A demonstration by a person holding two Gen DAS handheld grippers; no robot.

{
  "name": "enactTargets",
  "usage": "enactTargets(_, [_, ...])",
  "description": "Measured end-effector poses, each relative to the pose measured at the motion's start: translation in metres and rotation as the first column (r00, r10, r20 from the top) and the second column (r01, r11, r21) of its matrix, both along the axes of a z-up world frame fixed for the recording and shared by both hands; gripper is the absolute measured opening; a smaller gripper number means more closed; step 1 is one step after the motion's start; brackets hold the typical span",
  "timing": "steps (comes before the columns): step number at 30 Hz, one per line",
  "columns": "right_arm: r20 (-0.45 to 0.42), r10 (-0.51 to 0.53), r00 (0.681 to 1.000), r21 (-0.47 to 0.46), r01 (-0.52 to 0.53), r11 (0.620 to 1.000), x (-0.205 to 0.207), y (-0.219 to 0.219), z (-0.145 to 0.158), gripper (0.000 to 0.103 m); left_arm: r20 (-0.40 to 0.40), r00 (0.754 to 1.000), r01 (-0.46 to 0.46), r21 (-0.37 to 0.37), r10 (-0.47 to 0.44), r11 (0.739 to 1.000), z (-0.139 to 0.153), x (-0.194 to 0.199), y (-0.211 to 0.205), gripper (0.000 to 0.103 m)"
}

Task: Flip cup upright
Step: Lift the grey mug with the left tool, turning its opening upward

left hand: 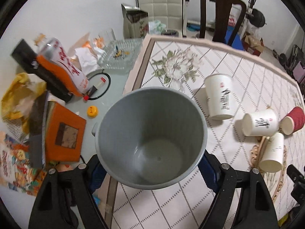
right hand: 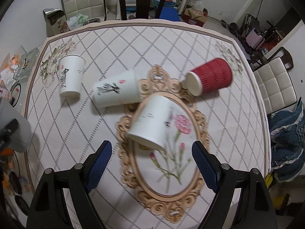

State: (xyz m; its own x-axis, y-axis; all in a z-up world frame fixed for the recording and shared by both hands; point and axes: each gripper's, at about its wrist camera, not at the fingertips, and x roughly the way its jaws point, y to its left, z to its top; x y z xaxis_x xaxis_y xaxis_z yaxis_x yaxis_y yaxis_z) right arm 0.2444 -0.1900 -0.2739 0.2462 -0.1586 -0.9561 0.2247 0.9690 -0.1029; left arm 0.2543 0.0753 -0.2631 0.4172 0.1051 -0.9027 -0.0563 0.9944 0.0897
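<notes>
My left gripper (left hand: pixel 151 164) is shut on a grey cup (left hand: pixel 150 137), held mouth toward the camera above the table's left edge. Three white paper cups lie on the tablecloth: one with black writing (left hand: pixel 219 95) (right hand: pixel 70 76), a second on its side (left hand: pixel 259 122) (right hand: pixel 116 89), and a third with a pink flower (left hand: pixel 272 152) (right hand: pixel 152 122) on the oval mat. A red ribbed cup (left hand: pixel 292 120) (right hand: pixel 211 78) lies on its side. My right gripper (right hand: pixel 151 162) is open and empty, just in front of the flowered cup.
Left of the tablecloth (left hand: pixel 190 190) lie an orange box (left hand: pixel 64 133), a bottle (left hand: pixel 64 66), a glass dish (left hand: pixel 120 53) and a yellow cap (left hand: pixel 92 111). An ornate oval mat (right hand: pixel 165 171) sits mid-table. Chairs (right hand: pixel 274 84) stand around the table.
</notes>
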Motion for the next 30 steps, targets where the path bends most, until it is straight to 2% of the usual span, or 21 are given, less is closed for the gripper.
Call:
enactTargets(5, [0.016, -0.012, 1.0, 0.007, 0.012, 1.0, -0.034, -0.037, 0.007, 0.087, 0.065, 0.998, -0.004, 0.021, 0.003, 1.0, 0.032, -0.038, -0.021, 0.081])
enactTargets(10, [-0.014, -0.021, 1.0, 0.035, 0.021, 0.999, -0.065, -0.071, -0.005, 0.087, 0.042, 0.999, 0.022, 0.013, -0.023, 1.0, 0.044, -0.088, -0.055, 0.081])
enactTargets(13, [-0.042, -0.032, 0.999, 0.059, 0.034, 0.998, -0.086, -0.092, -0.017, 0.087, -0.046, 0.997, 0.059, -0.027, -0.061, 0.998, 0.029, -0.111, -0.077, 0.081])
enactTargets(16, [-0.061, -0.039, 0.997, 0.069, 0.043, 0.997, -0.102, -0.11, -0.028, 0.087, -0.142, 0.985, 0.094, -0.067, -0.102, 0.993, 0.003, -0.129, -0.101, 0.081])
enactTargets(21, [-0.097, -0.074, 0.992, 0.069, 0.081, 0.994, -0.12, -0.14, -0.044, 0.087, -0.318, 0.933, 0.128, -0.145, -0.168, 0.981, -0.057, -0.134, -0.135, 0.081])
enactTargets(24, [-0.116, -0.097, 0.989, 0.074, 0.106, 0.992, -0.127, -0.153, -0.051, 0.087, -0.393, 0.9, 0.133, -0.166, -0.189, 0.977, -0.087, -0.129, -0.153, 0.082])
enactTargets(26, [-0.128, -0.109, 0.986, 0.076, 0.12, 0.99, -0.13, -0.16, -0.054, 0.087, -0.396, 0.897, 0.14, -0.167, -0.197, 0.976, -0.095, -0.123, -0.16, 0.082])
enactTargets(30, [-0.13, -0.148, 0.98, 0.068, 0.158, 0.985, -0.136, -0.177, -0.057, 0.087, -0.394, 0.892, 0.193, -0.115, -0.223, 0.974, -0.1, -0.102, -0.178, 0.081])
